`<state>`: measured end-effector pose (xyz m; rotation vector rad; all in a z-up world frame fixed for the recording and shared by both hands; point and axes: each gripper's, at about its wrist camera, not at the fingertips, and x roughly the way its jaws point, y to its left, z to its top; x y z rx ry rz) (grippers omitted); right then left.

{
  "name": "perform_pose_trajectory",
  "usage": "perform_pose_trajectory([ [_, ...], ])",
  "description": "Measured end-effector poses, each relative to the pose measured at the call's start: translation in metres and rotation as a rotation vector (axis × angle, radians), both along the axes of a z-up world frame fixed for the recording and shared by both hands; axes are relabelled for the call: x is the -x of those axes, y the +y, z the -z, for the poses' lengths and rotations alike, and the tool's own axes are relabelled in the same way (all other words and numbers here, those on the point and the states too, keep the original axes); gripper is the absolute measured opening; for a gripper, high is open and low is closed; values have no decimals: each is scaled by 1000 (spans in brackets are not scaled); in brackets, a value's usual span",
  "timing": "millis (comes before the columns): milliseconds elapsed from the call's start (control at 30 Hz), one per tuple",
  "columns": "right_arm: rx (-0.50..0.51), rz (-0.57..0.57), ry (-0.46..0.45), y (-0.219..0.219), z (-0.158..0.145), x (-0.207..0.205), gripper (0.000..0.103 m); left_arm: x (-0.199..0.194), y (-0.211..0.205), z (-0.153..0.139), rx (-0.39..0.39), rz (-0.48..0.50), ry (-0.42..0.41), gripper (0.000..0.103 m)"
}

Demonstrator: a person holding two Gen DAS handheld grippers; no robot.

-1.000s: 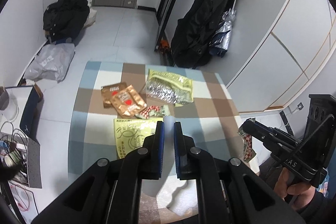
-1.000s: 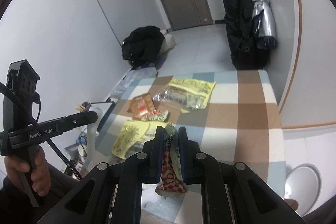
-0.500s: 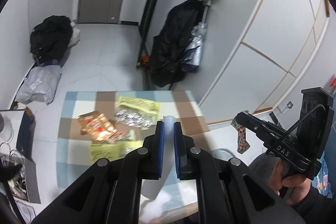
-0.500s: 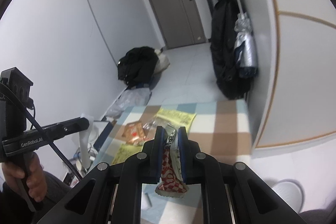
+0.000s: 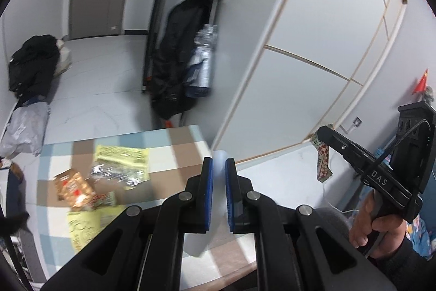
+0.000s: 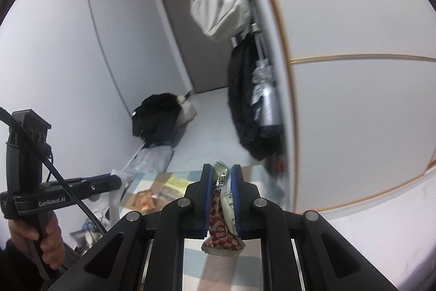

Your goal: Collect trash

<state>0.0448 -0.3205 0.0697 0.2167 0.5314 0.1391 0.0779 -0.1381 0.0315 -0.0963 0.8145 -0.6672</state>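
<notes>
Two hand-held grippers: left point(image 5: 219, 173), right point(image 6: 221, 182). One red-checked wrapper point(image 6: 222, 233). Five snack packets on table point(image 5: 179, 152), left of frame: two yellow point(image 5: 122, 154) point(image 5: 87, 225), one silver point(image 5: 120, 175), one orange point(image 5: 72, 186), one small red point(image 5: 105, 199).

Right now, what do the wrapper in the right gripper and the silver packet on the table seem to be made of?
Wrapper in the right gripper: the red-and-white checked wrapper looks like thin printed plastic film, creased and limp, with a crimped end. Silver packet: probably metallised foil film, since it glints and crinkles, though blur leaves this open. Table: a checked covering; cloth or plastic, I cannot tell.
</notes>
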Motion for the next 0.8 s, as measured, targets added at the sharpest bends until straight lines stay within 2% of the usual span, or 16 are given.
perform_pose_trajectory([
  [200, -8, 73, -7, -46, -3, 11, 13, -3, -48, -1, -9, 81, 6, 5],
  [400, -19, 164, 16, -95, 7, 23, 13, -12, -95, 16, -19, 158, 48, 5],
  [600, -46, 256, 60, -142, 28, 37, 13, -17, -142, 34, -42, 231, 75, 5],
  [800, -80, 341, 125, -183, 62, 49, 13, -22, -188, 62, -76, 303, 125, 5],
])
